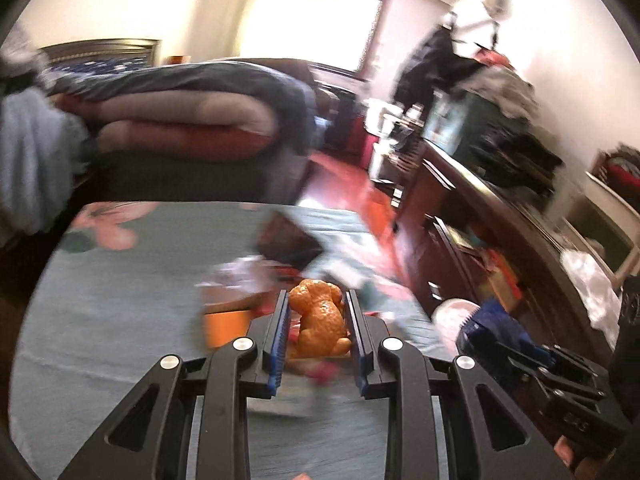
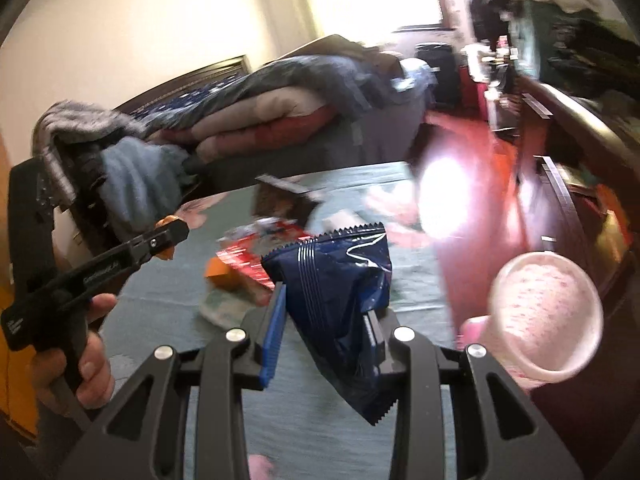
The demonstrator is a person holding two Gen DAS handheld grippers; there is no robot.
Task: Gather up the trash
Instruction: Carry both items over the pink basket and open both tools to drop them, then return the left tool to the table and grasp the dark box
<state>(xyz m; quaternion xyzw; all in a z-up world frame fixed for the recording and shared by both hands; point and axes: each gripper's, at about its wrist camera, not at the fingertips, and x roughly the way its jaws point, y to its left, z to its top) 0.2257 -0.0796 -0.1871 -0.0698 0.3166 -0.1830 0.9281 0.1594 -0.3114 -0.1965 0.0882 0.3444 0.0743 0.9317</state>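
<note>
The left gripper (image 1: 318, 334) is clamped on an orange crumpled wrapper (image 1: 320, 326); the right gripper (image 2: 328, 344) is clamped on a dark blue snack bag (image 2: 340, 304). Both are above the teal bedspread (image 1: 120, 300). No print is legible; motion blur obscures it.

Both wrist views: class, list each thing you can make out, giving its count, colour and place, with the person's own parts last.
Orange wrapper: one, orange, clamped in the left gripper.
Blue packet: one, dark blue, clamped in the right gripper.
Bin: one, pale pink, on the floor beside the bed.
Bedspread: one, teal with pink flowers, under the litter.
Litter pile: red, orange and white, blurred, on the bedspread.
Folded quilts: grey and red, behind.
Left gripper: black, blue pads.
Right gripper: black, blue pads.
</note>
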